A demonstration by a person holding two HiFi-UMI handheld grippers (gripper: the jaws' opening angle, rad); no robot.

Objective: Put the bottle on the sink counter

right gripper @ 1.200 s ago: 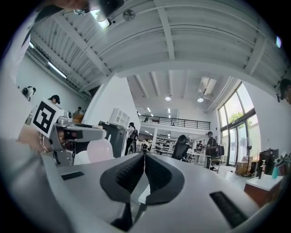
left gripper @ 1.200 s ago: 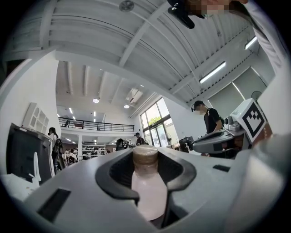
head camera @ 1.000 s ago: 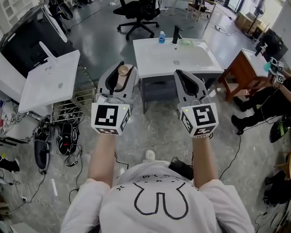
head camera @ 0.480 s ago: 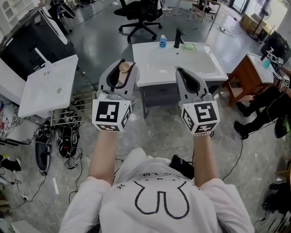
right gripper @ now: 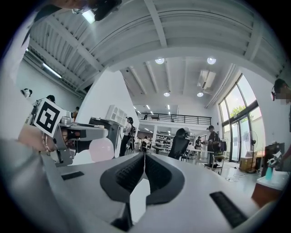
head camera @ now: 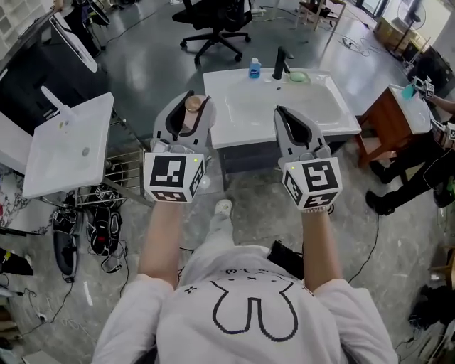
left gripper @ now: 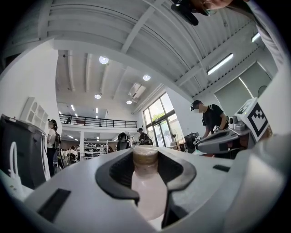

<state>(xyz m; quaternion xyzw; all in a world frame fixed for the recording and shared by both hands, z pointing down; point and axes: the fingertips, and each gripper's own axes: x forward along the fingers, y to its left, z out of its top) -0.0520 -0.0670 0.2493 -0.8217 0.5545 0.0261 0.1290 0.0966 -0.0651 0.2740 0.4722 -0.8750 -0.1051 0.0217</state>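
Bottle (head camera: 192,112), pale pink with a brown cap, sits between the jaws of the left hand-held gripper (head camera: 186,106), which squeezes it tight. It is up in the air, not on the white sink table (head camera: 242,121) just ahead. A small blue bottle (head camera: 254,68) and a black tap (head camera: 280,62) stand at the table's far edge. The right hand-held gripper (head camera: 290,117) is closed tight with nothing in it.

Open workshop hall; freestanding sink (head camera: 227,128), office chair (head camera: 213,18).
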